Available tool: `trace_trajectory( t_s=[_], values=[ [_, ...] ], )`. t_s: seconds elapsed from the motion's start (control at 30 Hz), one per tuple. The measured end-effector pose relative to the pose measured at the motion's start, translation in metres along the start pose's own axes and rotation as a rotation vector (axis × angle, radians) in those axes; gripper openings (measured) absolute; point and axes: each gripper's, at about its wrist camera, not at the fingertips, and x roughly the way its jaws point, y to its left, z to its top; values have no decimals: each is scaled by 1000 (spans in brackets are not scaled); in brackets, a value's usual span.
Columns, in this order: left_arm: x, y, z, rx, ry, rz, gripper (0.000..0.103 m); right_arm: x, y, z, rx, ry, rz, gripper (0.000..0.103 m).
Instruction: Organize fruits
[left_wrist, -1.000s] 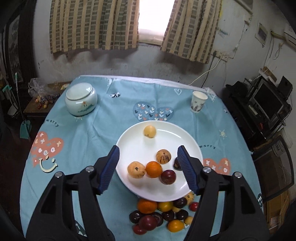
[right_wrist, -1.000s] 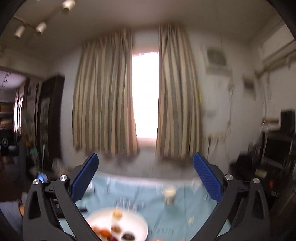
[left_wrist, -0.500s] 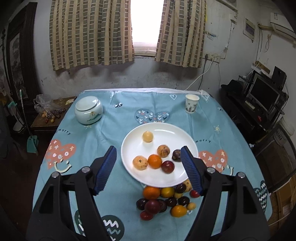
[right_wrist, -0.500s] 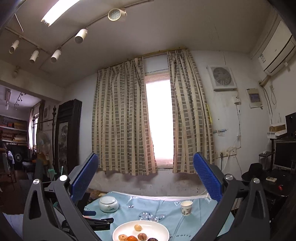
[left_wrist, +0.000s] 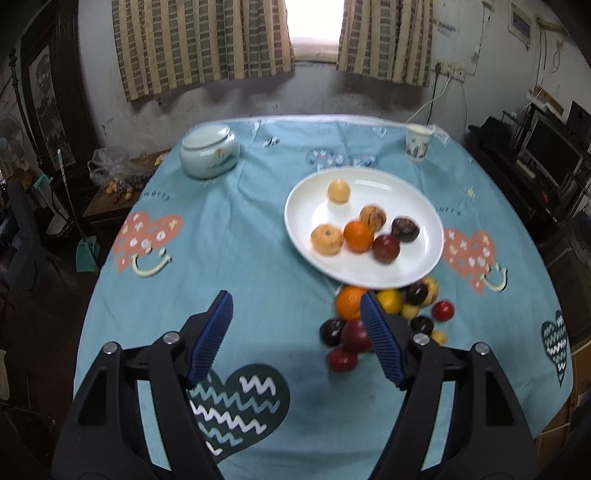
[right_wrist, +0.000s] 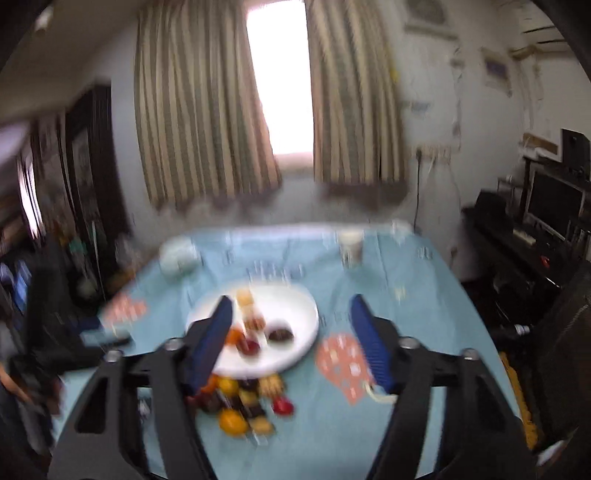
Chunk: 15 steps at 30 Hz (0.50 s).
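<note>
A white plate (left_wrist: 402, 201) sits on the blue tablecloth and holds several fruits, among them an orange (left_wrist: 358, 235) and a dark red plum (left_wrist: 386, 249). Just in front of the plate lies a loose pile of fruit (left_wrist: 424, 314) with oranges, dark plums and small yellow ones. My left gripper (left_wrist: 295, 297) hangs open over bare cloth left of the pile; its right finger covers part of the pile. In the blurred right wrist view, my right gripper (right_wrist: 291, 299) is closing with nothing between its jaws, above the plate (right_wrist: 295, 306) and the pile (right_wrist: 243, 402).
A pale lidded jar (left_wrist: 209, 151) stands at the back left of the table and a paper cup (left_wrist: 417, 142) at the back right. A low side table with a plastic bag (left_wrist: 114, 181) is off the left edge. A desk with a monitor (left_wrist: 546, 158) lines the right wall.
The left gripper has shifted left and lower, so plate and pile now lie to its right. The right gripper has tipped down from the window to the table, and its jaws have narrowed.
</note>
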Motion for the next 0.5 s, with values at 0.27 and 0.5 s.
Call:
trace_trajectory(
  t_s=[0.27,0.5],
  values=[
    [44,-3,-25,6,104,17,73,54,10,-67,55,307,76,32],
    [118,26,-16,-176,197,119,73,66,13,-70,3,316,72,32]
  ],
)
